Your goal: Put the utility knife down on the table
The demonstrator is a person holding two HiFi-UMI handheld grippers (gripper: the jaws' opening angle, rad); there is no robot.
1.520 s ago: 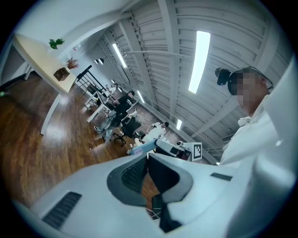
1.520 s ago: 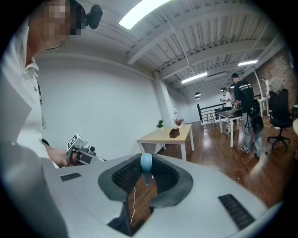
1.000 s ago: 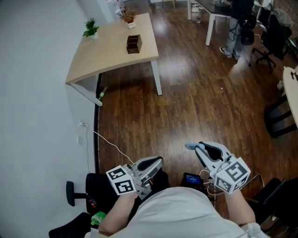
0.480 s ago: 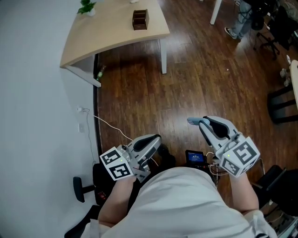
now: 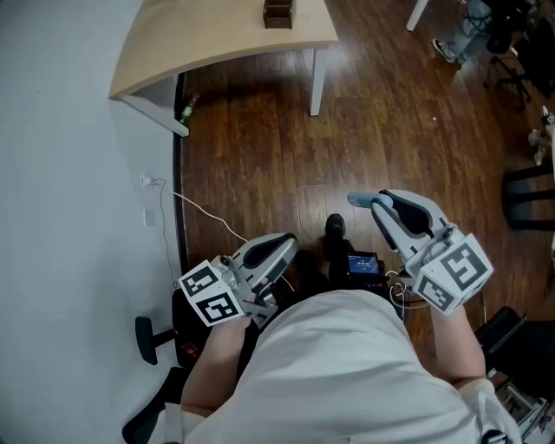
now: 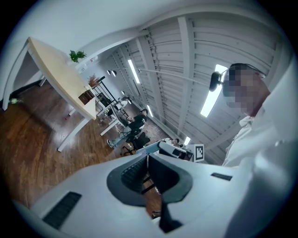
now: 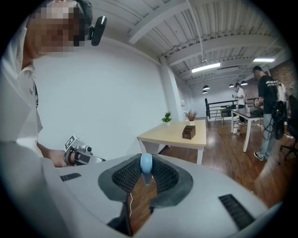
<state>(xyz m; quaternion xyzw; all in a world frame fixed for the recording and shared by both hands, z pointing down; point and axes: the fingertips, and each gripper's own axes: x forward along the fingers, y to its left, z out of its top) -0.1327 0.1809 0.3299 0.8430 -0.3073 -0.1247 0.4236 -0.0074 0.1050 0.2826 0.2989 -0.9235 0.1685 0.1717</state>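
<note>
A pale blue utility knife (image 7: 146, 163) sticks out from between the pads of my right gripper (image 7: 145, 175), which is shut on it. In the head view its blue tip (image 5: 358, 199) shows at the front of the right gripper (image 5: 371, 206), held over the wooden floor. My left gripper (image 5: 284, 249) hangs low at the left, pads pressed together with nothing between them (image 6: 147, 160). The light wooden table (image 5: 225, 39) stands ahead by the white wall, well away from both grippers.
A small brown box (image 5: 278, 13) stands on the table; two potted plants (image 7: 167, 116) stand at its far end. A white cable (image 5: 195, 212) runs along the wall. People (image 7: 267, 107) and desks are at the back right. A black chair base (image 5: 152, 342) sits low left.
The table has slid toward the top edge of the head view and looks larger. A black shoe has come into view between the grippers. Both grippers keep their pose.
</note>
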